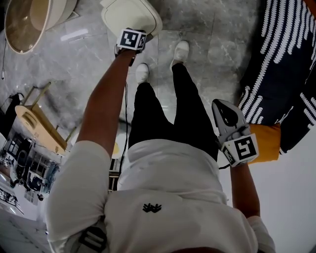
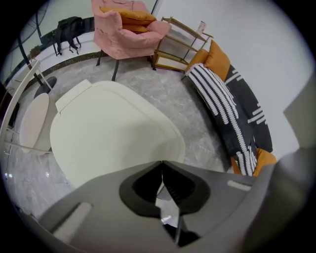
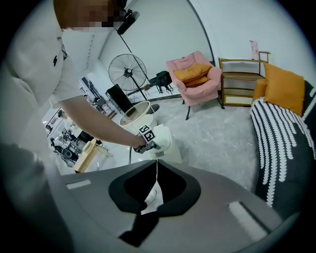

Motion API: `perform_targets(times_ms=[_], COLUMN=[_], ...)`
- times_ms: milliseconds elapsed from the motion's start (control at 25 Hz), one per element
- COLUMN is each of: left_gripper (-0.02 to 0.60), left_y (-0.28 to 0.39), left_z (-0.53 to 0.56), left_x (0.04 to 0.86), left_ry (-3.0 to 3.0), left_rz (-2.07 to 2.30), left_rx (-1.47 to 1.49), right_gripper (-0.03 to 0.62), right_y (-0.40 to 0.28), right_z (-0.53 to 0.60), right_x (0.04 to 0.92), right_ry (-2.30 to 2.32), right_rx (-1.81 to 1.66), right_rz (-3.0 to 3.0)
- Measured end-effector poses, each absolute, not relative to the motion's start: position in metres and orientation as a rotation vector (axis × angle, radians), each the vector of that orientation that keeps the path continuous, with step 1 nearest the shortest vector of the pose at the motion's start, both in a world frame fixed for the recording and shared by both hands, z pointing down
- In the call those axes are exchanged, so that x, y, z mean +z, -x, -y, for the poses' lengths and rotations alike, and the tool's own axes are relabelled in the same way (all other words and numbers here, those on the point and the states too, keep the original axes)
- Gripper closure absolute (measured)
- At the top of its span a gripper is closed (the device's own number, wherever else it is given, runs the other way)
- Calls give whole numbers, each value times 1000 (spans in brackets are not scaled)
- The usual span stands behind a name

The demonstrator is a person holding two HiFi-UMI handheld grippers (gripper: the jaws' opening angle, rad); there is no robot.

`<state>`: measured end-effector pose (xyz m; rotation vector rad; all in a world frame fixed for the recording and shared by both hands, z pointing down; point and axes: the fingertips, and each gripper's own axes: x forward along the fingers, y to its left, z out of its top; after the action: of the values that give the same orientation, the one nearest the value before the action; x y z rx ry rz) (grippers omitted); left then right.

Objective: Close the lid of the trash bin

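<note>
Since its jaws are pressed together on nothing, the left claw (image 2: 162, 164) can only push, and it hangs over the near edge of the cream lid (image 2: 106, 129) of the trash bin (image 1: 132, 14), which stands on the floor. The lid looks down or nearly so; full seating cannot be told. Pressing straight down near the front rim, gently, should close it without sliding the bin. The right claw (image 3: 157, 162), also closed and empty, is held well apart.
</note>
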<state>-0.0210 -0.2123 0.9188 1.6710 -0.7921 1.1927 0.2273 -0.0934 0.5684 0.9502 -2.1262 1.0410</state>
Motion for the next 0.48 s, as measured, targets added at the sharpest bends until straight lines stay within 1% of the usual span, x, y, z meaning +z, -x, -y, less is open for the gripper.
perform_targets(times_ms=[480], left_gripper=[522], left_y=[19], left_z=[210], left_x=[911], left_ry=[-1674], left_rz=[807], left_rx=[1171], right_gripper=[591], right_y=[-233], right_z=[103], right_x=[567], right_ry=[-931], right_rx=[1002], right_rz=[2154])
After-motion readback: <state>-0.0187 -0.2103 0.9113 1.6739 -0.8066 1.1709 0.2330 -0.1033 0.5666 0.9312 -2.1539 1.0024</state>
